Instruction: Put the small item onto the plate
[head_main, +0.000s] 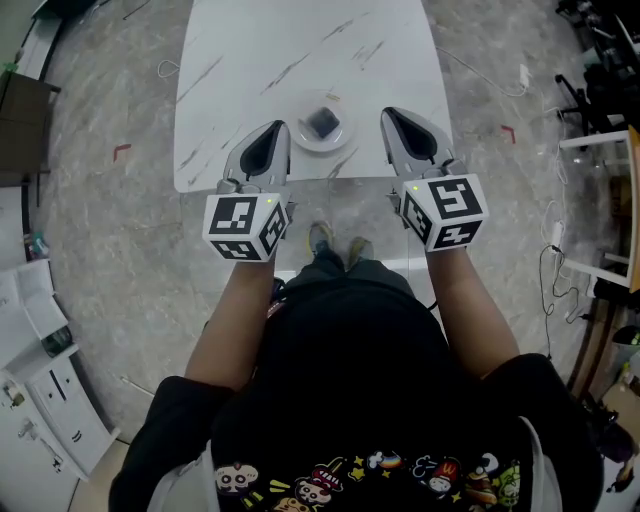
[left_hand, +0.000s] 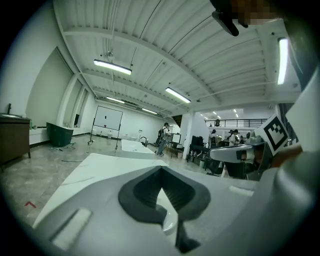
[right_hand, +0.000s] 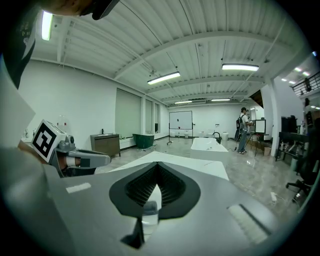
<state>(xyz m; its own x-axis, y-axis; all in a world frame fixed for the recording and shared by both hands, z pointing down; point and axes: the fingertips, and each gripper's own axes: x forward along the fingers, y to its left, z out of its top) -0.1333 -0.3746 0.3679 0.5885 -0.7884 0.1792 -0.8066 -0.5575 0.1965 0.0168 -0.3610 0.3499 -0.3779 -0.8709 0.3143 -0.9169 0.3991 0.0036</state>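
A small dark item (head_main: 322, 122) lies on a white round plate (head_main: 322, 142) near the front edge of the white marble table (head_main: 300, 50). My left gripper (head_main: 280, 127) hovers just left of the plate, shut and holding nothing. To the right of the plate, my right gripper (head_main: 388, 113) is also shut and holds nothing. In the left gripper view the jaws (left_hand: 161, 168) meet at their tips, and a bit of the plate (left_hand: 169, 223) shows through the gap behind them. The right gripper view has its jaws (right_hand: 157, 165) together, with the item (right_hand: 150, 205) glimpsed below.
The table's front edge (head_main: 300, 183) runs just under both grippers, and the person's feet (head_main: 335, 245) stand below it. Cables (head_main: 510, 85) trail on the floor to the right. A dark cabinet (head_main: 20, 130) stands left, white furniture (head_main: 40, 400) lower left, racks (head_main: 605, 150) right.
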